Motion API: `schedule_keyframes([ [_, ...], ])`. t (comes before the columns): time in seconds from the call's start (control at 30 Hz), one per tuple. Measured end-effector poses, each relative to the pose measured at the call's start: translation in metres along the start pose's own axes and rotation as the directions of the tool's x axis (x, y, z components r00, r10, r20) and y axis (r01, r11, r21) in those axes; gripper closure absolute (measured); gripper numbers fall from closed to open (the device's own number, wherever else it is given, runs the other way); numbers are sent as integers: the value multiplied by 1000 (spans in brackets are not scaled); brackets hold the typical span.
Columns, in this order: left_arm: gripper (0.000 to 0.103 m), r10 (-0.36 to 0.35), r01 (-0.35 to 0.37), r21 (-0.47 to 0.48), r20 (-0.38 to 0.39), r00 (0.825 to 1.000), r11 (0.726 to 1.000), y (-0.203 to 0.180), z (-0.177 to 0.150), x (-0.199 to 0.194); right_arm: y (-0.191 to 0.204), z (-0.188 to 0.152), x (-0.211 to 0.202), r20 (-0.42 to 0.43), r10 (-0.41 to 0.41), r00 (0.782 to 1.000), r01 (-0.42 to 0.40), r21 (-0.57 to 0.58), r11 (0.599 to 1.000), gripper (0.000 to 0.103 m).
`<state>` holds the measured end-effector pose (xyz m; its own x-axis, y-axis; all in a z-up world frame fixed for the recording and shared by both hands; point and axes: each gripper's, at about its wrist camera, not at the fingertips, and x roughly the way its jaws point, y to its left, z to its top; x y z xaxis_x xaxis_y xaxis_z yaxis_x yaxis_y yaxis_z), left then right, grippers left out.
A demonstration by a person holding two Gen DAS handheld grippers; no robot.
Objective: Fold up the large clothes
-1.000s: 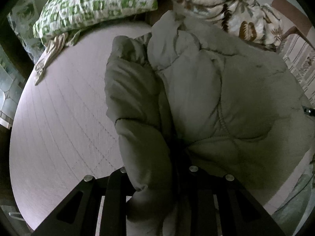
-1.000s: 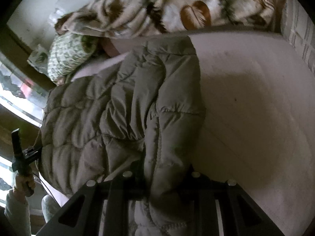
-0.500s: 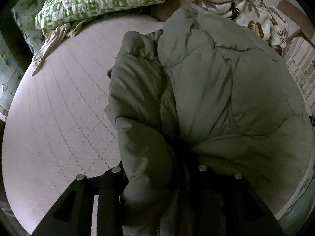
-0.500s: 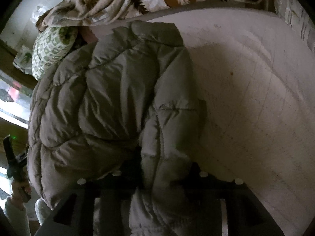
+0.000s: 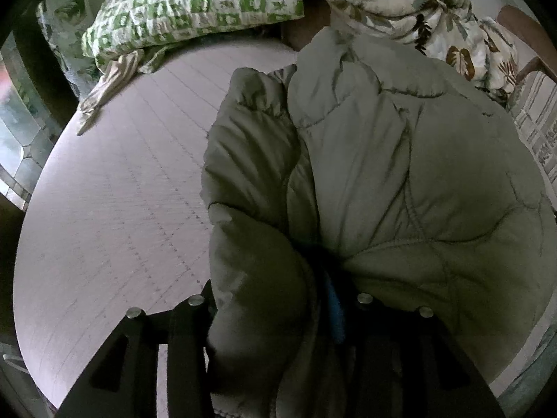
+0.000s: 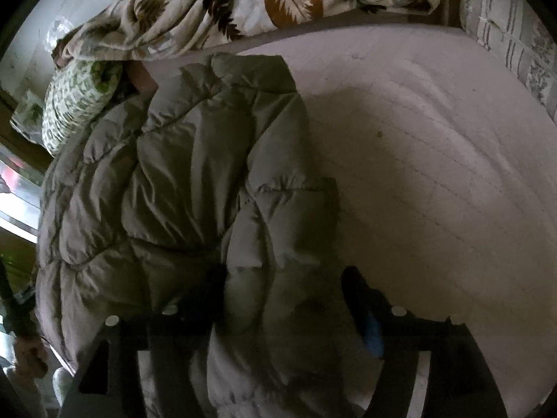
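Note:
A grey quilted puffer jacket (image 5: 400, 160) lies bunched on the pale mattress (image 5: 115, 202). In the left wrist view my left gripper (image 5: 278, 299) is shut on a fold of the jacket's edge, which bulges up between the fingers. The jacket also shows in the right wrist view (image 6: 181, 174), folded over on itself. There my right gripper (image 6: 285, 299) has its jaws spread wide, with the jacket's sleeve lying loose between them; its blue-padded right finger (image 6: 365, 313) stands apart from the cloth.
A green checked pillow (image 5: 195, 3) and a leaf-print quilt (image 5: 435, 17) lie at the head of the bed. The quilt also shows in the right wrist view (image 6: 264, 3). The bare mattress (image 6: 435, 160) lies right of the jacket.
The right gripper has opened and let go of the jacket's sleeve. Both grippers moved forward over the bed, and the jacket has bunched up more.

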<state>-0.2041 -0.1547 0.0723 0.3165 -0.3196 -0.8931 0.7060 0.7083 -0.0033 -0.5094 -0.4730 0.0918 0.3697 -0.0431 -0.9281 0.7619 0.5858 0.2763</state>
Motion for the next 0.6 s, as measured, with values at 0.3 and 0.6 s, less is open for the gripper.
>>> schedule_keyframes([
  [0.3,32,67,-61,-59,99,993,996,4,-21,-52,21,-7,-45,84,-29,996,35,-62,997,30],
  [0.6,30,127,-127,-6,148,981,992,-29,-39,-88,78,-27,-97,175,-4,985,39,-198,979,19],
])
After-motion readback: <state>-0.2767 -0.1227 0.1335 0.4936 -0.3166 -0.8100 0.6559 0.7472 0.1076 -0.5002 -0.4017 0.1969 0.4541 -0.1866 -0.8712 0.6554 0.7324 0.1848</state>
